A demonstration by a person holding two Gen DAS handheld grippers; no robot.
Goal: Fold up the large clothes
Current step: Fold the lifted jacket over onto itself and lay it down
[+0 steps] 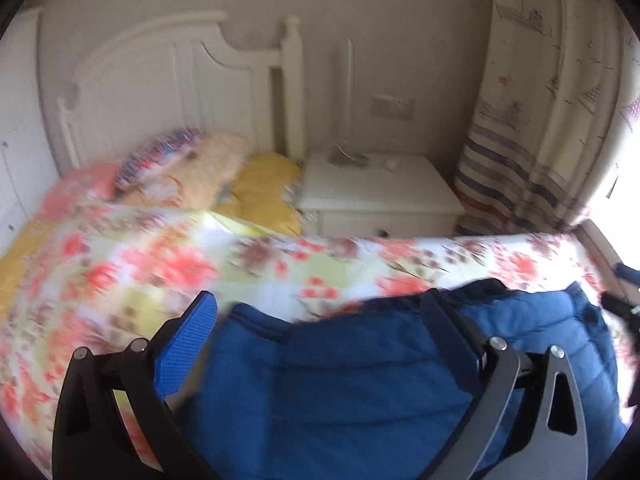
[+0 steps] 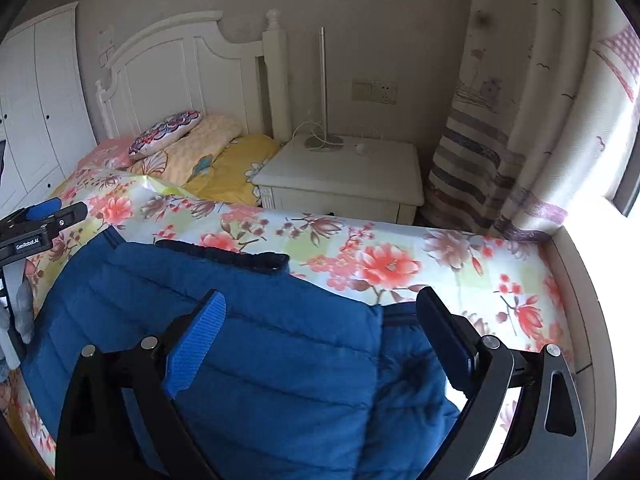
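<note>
**Both tongs open over the blue jacket, mid-fold**

The left gripper (image 1: 320, 320) stood with its jaws spread wide and nothing pinched between them; the right gripper (image 2: 320, 316) was likewise wide open and held nothing. Directly beneath and between both pairs of fingers lay the blue quilted puffer jacket (image 2: 248, 344), spread on the bed with its dark ribbed collar (image 2: 224, 254) at the far edge, ahead of the right tongs. Below the right gripper, a vertical seam suggested one panel or sleeve already lay over the body. The left wrist view was motion-blurred, so finer contact there could not be told.

Beyond the jacket stretched the floral quilt with red blossoms (image 2: 380, 260), then the yellow and peach pillows (image 2: 224, 156) further ahead, the white nightstand (image 2: 340, 176) and the striped patterned curtain (image 2: 500, 128) off to the right.

The step in hand appeared to be a release between folds. The next move probably called for each gripper to descend onto a jacket edge, close on the thick padding, and carry it across evenly.
</note>
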